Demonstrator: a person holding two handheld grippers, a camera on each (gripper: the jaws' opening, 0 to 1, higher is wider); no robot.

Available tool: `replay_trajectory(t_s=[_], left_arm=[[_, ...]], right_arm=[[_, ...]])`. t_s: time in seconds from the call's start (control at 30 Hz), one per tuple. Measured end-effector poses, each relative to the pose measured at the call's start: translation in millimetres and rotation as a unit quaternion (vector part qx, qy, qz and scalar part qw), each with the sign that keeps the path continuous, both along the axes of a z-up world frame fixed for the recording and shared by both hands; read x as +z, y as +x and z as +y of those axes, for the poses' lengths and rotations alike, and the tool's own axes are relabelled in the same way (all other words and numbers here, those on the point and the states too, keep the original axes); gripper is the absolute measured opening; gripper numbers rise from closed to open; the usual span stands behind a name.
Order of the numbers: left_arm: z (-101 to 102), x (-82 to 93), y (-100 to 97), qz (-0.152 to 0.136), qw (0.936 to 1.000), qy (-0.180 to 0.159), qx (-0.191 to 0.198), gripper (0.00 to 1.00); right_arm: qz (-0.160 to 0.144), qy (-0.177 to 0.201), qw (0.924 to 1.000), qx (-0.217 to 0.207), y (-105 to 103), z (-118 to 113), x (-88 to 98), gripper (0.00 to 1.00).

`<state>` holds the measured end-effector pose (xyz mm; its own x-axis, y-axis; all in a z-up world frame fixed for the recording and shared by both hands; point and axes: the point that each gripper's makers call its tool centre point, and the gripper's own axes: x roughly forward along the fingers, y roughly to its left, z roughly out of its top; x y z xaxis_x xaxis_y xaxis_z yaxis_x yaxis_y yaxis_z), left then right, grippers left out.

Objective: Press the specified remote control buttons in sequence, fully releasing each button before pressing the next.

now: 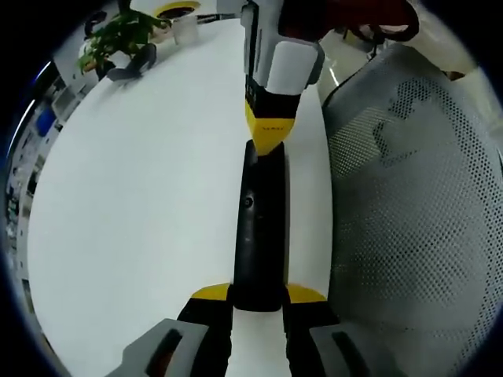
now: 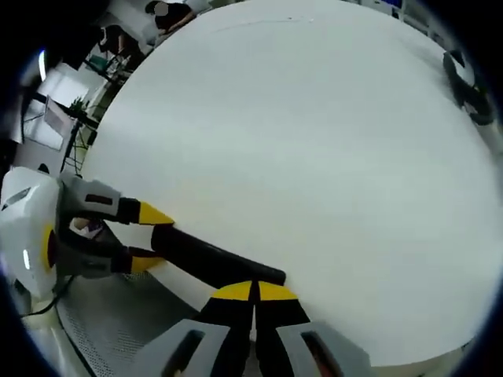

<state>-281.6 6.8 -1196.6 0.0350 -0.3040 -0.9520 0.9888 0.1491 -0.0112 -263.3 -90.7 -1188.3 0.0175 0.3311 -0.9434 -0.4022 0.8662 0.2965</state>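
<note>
The black remote control (image 1: 260, 228) lies along the edge of the white counter (image 1: 141, 204), and both tools meet it, one at each end. In the left gripper view, the left tool (image 1: 258, 296) comes up from the bottom, and its two yellow tips sit on either side of the near end of the remote control, clenched on it. At the far end, the right tool (image 1: 269, 135) comes down from the top of this view. Its yellow tips are pressed together into one point, and this point touches the top end of the remote control. A small round button is visible on the side of the remote control, about in the middle of its length.

In the right gripper view, the right tool (image 2: 255, 291) has its tips closed flat against each other with no gap, and they rest right at the near end of the remote control (image 2: 212, 256). The left tool (image 2: 149, 237) enters from the left, its two fingers around the other end. Beside the counter stands a grey mesh chair (image 1: 416, 212). A green plant (image 1: 118, 35) stands at the far side of the counter.
</note>
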Motion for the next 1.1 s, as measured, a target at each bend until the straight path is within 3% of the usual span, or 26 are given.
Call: replay_trajectory(t_s=[0.63, 1.1], left_arm=[[0.9, 0.4, 1.2, -0.001, 0.9998, -0.021, -0.002, 0.22], [0.0, 0.6, 0.9, -0.002, 0.9998, -0.018, -0.003, 0.22]], right_arm=[[-0.024, -0.023, 0.9993, 0.015, 0.8, -0.3, -0.2, 0.00], [-0.017, 0.008, 0.9998, 0.004, 1.5, 8.3, 6.8, 0.00]])
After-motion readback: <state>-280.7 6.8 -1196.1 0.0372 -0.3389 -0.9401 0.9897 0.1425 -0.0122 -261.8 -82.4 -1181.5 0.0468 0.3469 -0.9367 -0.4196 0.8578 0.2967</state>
